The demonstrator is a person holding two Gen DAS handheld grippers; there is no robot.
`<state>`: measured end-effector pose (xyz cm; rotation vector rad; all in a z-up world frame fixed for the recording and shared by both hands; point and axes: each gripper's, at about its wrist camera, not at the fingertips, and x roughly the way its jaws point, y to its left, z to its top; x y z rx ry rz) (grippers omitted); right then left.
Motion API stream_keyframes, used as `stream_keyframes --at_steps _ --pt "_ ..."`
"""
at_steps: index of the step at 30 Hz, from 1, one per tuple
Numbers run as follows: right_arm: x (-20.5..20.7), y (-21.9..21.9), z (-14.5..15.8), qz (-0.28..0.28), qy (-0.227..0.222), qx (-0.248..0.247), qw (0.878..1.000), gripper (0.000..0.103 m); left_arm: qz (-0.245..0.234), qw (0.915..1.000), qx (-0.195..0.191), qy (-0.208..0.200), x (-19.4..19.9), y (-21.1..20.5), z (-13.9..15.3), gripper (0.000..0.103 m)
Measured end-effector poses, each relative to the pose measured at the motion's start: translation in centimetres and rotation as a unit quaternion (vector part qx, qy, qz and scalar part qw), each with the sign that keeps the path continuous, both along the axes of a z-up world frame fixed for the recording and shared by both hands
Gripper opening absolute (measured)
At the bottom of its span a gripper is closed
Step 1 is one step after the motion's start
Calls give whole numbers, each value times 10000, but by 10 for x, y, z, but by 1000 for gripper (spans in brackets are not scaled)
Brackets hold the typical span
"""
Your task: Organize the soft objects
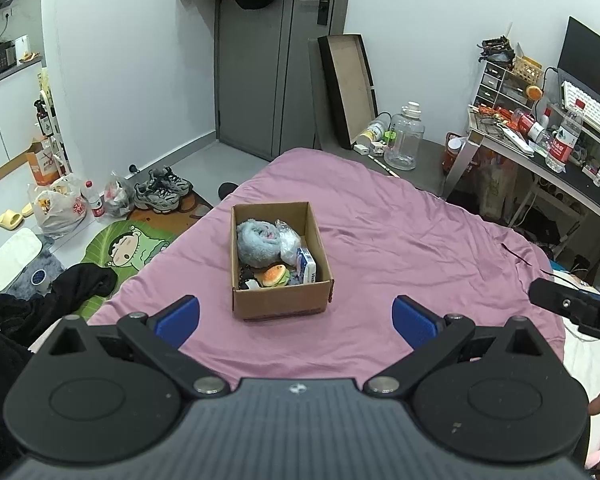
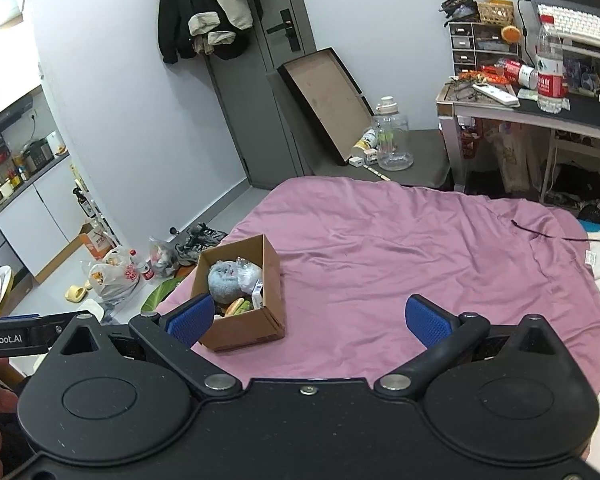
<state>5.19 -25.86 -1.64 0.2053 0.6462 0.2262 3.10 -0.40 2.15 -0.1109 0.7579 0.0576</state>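
An open cardboard box (image 1: 278, 302) stands on the pink bedspread (image 1: 400, 248). Inside lie a rolled grey-blue towel (image 1: 258, 242), a clear plastic bag (image 1: 288, 240), a burger plush (image 1: 275, 274), a blue-white tissue pack (image 1: 307, 267) and a dark item. My left gripper (image 1: 296, 320) is open and empty, held back just before the box. In the right wrist view the box (image 2: 256, 330) sits to the left, with the towel (image 2: 225, 280) and burger plush (image 2: 236, 306) inside. My right gripper (image 2: 310, 318) is open and empty over the bedspread (image 2: 420, 248), right of the box.
The bed's left edge drops to a floor with shoes (image 1: 162, 190), plastic bags (image 1: 58, 210), a green cartoon mat (image 1: 128, 248) and black clothing (image 1: 40, 300). A cluttered desk (image 1: 560, 148) stands right. A large clear jug (image 1: 404, 138) and a leaning tray (image 1: 348, 88) are beyond the bed.
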Motion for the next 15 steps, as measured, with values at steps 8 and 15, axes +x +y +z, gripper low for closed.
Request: stream_keyframes --at_steps 8,15 --pt "2 -1 -4 27 39 -2 10000 103 -8 10000 -32 50 4 -1 -6 102" --pt "1 -1 -3 66 40 -26 10000 103 -33 10000 -27 82 4 -2 -9 102"
